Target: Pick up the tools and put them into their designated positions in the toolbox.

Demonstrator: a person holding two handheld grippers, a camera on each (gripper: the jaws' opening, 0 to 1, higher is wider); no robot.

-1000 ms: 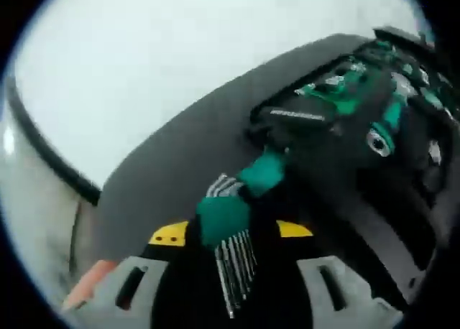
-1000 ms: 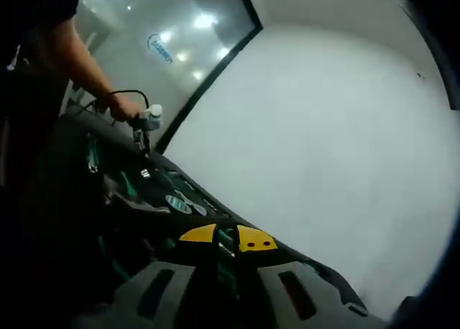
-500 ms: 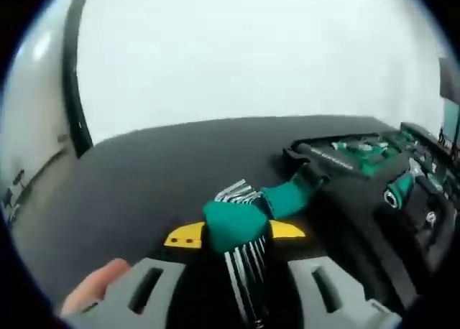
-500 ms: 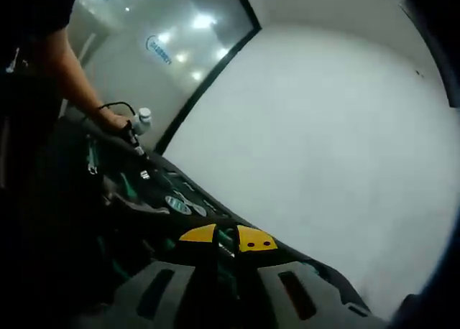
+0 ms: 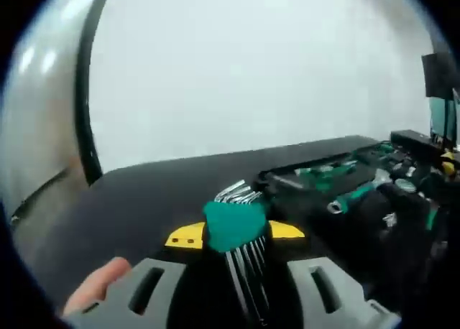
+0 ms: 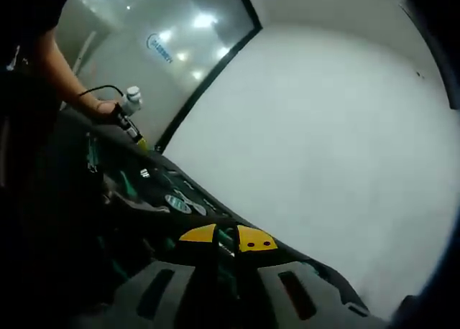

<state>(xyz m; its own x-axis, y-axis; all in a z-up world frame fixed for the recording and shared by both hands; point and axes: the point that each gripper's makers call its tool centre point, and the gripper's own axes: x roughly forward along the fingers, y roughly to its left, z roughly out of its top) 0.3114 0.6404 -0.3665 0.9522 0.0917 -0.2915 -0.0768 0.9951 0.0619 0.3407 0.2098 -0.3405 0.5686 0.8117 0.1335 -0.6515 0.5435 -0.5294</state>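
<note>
Hex key set (image 5: 236, 228): green holder, steel keys fanned, clamped between jaws. Toolbox (image 5: 374, 192): black, open, green-handled tools seated in tray.

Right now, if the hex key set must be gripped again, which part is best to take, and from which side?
Take the hex key set by its green plastic holder, as the left tongs do now, one jaw on each broad face. The holder is a solid block, while the steel keys fan out thin on both ends and would likely slip. Come from the long-key side, so the bent ends point ahead toward the toolbox.
</note>
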